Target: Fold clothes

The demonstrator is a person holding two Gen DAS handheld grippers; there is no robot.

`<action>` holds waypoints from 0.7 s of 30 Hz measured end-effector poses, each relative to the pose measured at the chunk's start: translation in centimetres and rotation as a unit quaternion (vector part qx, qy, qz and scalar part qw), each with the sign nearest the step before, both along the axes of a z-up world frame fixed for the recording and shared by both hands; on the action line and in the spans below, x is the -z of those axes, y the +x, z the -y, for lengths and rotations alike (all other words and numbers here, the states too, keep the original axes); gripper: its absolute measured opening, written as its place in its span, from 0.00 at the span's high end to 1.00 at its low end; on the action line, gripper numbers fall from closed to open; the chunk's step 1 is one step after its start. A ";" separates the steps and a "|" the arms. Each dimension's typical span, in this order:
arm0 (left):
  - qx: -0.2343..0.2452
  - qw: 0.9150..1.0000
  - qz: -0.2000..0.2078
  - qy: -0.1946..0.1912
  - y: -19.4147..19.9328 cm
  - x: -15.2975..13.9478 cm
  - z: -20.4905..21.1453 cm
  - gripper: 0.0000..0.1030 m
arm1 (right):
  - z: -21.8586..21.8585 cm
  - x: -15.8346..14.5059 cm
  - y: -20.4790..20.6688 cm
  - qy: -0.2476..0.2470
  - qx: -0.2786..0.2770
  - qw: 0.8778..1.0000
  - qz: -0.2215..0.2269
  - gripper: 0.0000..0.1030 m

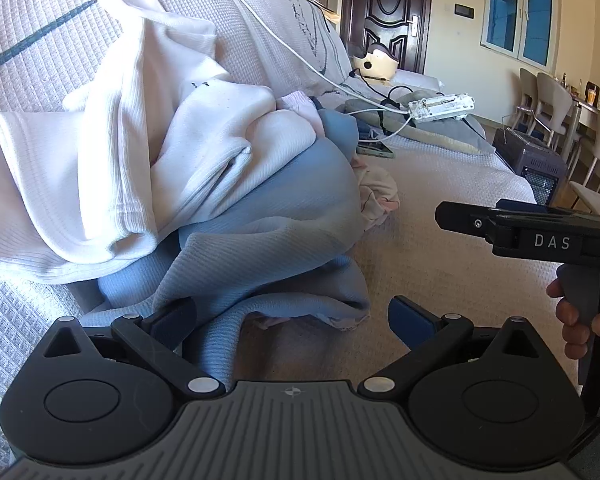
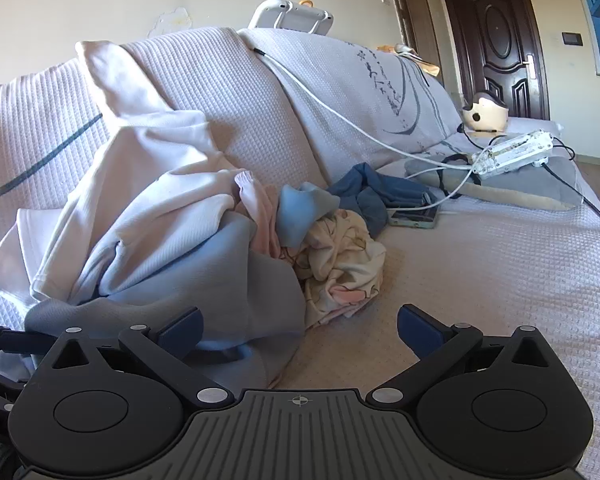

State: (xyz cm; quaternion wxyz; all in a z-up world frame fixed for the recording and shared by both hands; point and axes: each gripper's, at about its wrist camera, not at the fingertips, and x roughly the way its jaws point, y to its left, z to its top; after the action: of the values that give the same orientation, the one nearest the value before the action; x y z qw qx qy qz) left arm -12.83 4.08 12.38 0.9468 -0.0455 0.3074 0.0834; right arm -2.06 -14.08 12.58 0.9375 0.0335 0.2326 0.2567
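Observation:
A heap of clothes lies on the sofa seat. A light blue garment (image 1: 284, 216) spreads at the front, with a white ribbed garment (image 1: 112, 152) draped over it and up the backrest. My left gripper (image 1: 292, 320) is open, its jaws wide apart around the blue garment's front hem, holding nothing. In the right wrist view the blue garment (image 2: 220, 280) lies left of a crumpled floral cloth (image 2: 340, 268). My right gripper (image 2: 300, 328) is open and empty, just above the seat by the blue garment's edge. It shows side-on in the left wrist view (image 1: 460, 220).
A dark blue garment (image 2: 380, 192) and a flat device (image 2: 412, 218) lie farther along the seat. A white power strip (image 2: 512, 152) with cables rests on a grey cushion (image 2: 540, 188). Sofa backrest (image 2: 220, 92) behind; chairs (image 1: 552, 100) and a black heater (image 1: 532, 160) at right.

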 end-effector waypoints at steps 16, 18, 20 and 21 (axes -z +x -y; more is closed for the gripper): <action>0.003 1.000 -0.009 -0.001 -0.1 0.3 0.2 0.00 | -0.1 -0.1 -0.1 -0.006 -0.003 1.000 0.002 0.00; 0.002 1.000 -0.008 -0.001 -0.1 0.2 0.1 0.00 | -0.3 -0.1 -0.1 -0.009 -0.006 1.000 0.001 0.00; 0.002 1.000 -0.008 -0.004 -0.1 0.1 0.0 0.00 | -0.5 -0.1 -0.1 -0.018 -0.003 1.000 -0.001 0.00; 0.001 1.000 -0.008 -0.005 -0.1 0.1 0.0 0.00 | -0.6 -0.1 0.0 -0.023 -0.001 1.000 -0.004 0.00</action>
State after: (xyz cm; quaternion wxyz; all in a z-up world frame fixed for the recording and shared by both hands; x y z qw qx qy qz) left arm -12.97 4.06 12.27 0.9442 -0.0491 0.3154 0.0811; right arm -2.04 -13.51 12.65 0.9367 0.0126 0.2427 0.2519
